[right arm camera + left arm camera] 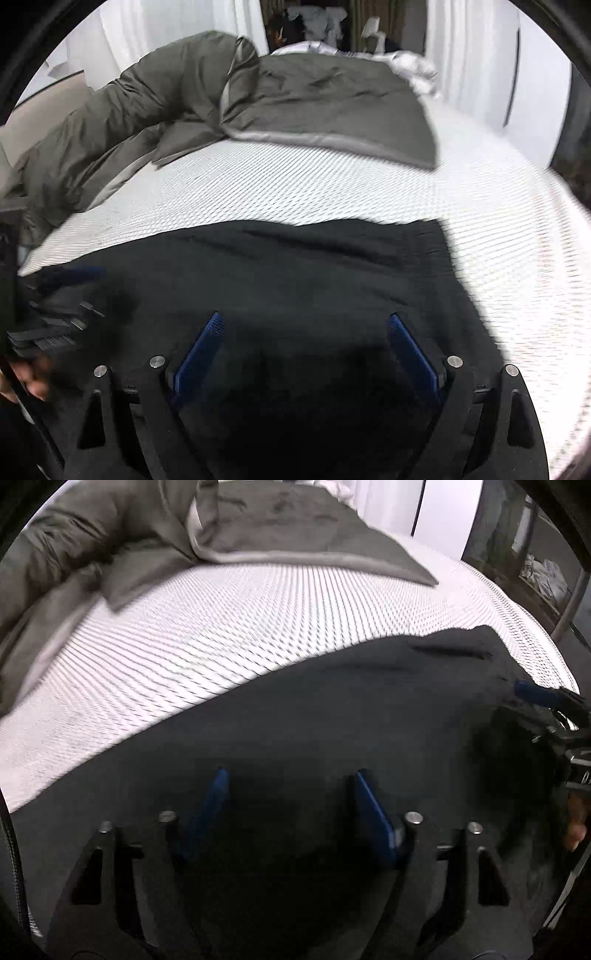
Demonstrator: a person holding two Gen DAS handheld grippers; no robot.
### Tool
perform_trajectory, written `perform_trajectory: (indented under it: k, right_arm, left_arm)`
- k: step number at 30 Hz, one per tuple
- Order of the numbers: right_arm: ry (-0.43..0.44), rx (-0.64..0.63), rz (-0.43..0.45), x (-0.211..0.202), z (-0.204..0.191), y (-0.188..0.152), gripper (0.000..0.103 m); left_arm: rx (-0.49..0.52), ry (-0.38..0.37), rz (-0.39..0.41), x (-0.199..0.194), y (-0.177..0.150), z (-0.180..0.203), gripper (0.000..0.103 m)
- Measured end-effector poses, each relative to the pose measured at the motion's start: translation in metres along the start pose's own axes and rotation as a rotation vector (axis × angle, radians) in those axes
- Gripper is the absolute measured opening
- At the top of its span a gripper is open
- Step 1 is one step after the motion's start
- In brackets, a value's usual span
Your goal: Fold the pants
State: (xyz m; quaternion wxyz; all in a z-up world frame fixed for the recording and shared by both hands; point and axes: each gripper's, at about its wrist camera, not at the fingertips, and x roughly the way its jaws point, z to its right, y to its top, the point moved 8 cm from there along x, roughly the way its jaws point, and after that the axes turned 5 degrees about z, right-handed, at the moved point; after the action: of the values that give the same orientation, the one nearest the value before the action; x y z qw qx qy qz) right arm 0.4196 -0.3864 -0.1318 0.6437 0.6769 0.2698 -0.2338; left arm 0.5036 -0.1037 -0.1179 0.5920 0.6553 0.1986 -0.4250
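The black pants (295,280) lie flat on the white textured mattress (207,627) of the bed, at its near edge, spread directly under and ahead of both grippers. Their long axis appears to run sideways across both views, with one squared end showing toward the right side in the right wrist view, though whether that end is waistband or hem cannot be told from dark, blurred cloth.

The left gripper (290,779) hovers low over the fabric with its blue fingers (218,794) spread wide and nothing between them. The right gripper (306,325) is likewise wide, its fingers (404,339) empty above the cloth. In the left wrist view the right gripper's blue tip shows at the far right edge, so the two tools sit side by side over the same stretch of pants (the right one nearer the squared end).

Any coming grasp likely turns on that: the cloth is below the fingers, not in front of them, so they would have to dip down to pinch an edge.

A grey-green duvet (295,96) is bunched across the far half of the bed, well apart from the pants, and bare mattress lies between them, so nothing blocks a fold toward the far side.
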Motion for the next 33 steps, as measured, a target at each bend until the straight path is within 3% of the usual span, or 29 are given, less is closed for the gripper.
perform_trajectory:
  k: [6, 9, 12, 15, 17, 18, 19, 21, 22, 25, 28, 31, 33]
  right_arm:
    - [0.045, -0.157, -0.063, 0.068, -0.031, 0.023, 0.081]
    - [-0.057, -0.224, -0.115, 0.104, -0.014, 0.034, 0.072]
    - [-0.186, -0.149, -0.088, 0.098, 0.034, 0.041, 0.072]
    - [-0.141, -0.117, -0.069, 0.085, 0.039, 0.036, 0.071]
    - [-0.132, -0.153, -0.035, 0.059, 0.031, 0.031, 0.072]
    - [-0.083, -0.141, -0.002, 0.035, 0.029, 0.025, 0.073]
    - [-0.039, -0.114, 0.026, 0.013, 0.027, 0.019, 0.082]
    - [0.011, -0.061, 0.072, -0.026, 0.027, 0.004, 0.093]
    - [0.019, -0.042, 0.083, -0.044, 0.027, -0.007, 0.093]
    - [0.033, -0.043, 0.078, -0.081, 0.018, -0.049, 0.094]
    - [0.051, -0.101, 0.085, -0.107, -0.001, -0.089, 0.095]
    - [0.112, -0.205, 0.050, -0.120, -0.041, -0.142, 0.095]
    - [0.134, -0.277, 0.005, -0.102, -0.071, -0.160, 0.095]
  left_arm:
    - [-0.069, -0.010, 0.010, 0.021, 0.010, -0.023, 0.059]
    - [-0.075, 0.077, 0.018, 0.020, 0.011, -0.052, 0.058]
    - [-0.127, 0.148, 0.022, 0.018, 0.007, -0.089, 0.058]
    - [-0.184, 0.192, 0.026, -0.003, -0.004, -0.106, 0.052]
    - [-0.184, 0.150, 0.081, -0.037, -0.014, -0.099, 0.052]
    - [-0.178, 0.133, 0.115, -0.054, -0.018, -0.093, 0.052]
    - [-0.165, 0.118, 0.150, -0.076, -0.028, -0.084, 0.054]
    - [-0.158, 0.096, 0.188, -0.109, -0.050, -0.072, 0.074]
    - [-0.157, 0.084, 0.209, -0.127, -0.065, -0.065, 0.087]
    - [-0.165, 0.051, 0.244, -0.162, -0.109, -0.044, 0.098]
    - [-0.144, 0.033, 0.234, -0.184, -0.154, -0.010, 0.100]
    - [-0.048, 0.023, 0.197, -0.176, -0.193, 0.025, 0.100]
    - [-0.019, 0.059, 0.148, -0.163, -0.216, 0.034, 0.100]
